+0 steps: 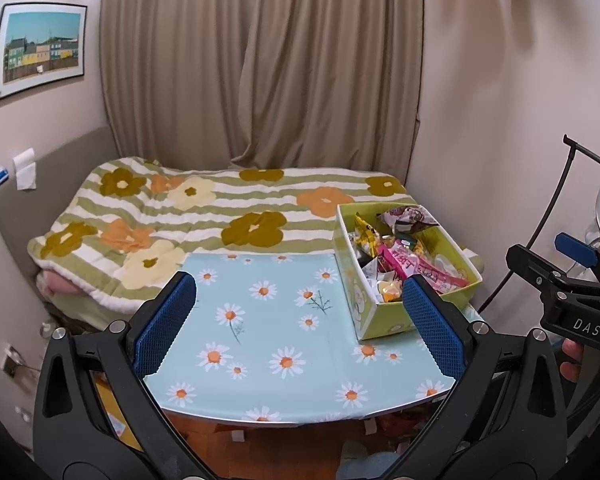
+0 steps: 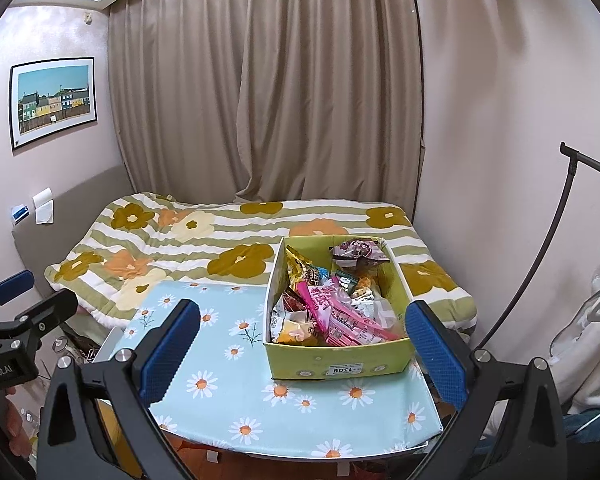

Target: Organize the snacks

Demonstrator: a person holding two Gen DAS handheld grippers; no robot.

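A green cardboard box [image 1: 384,322] [image 2: 340,364] filled with several snack packets, among them a long pink one [image 1: 416,266] [image 2: 336,316], stands at the right side of a small table with a light-blue daisy cloth [image 1: 268,344] [image 2: 236,392]. My left gripper [image 1: 300,320] is open and empty, held above the table's near edge, left of the box. My right gripper [image 2: 304,348] is open and empty, its fingers either side of the box's front, short of it. The right gripper also shows at the right edge of the left wrist view [image 1: 568,288].
A bed with a flowered striped quilt [image 1: 204,216] [image 2: 204,248] lies behind the table, beige curtains [image 1: 260,64] beyond it. A black stand [image 2: 556,240] and white clothes [image 2: 596,340] are at the right. A framed picture [image 1: 40,50] hangs on the left wall.
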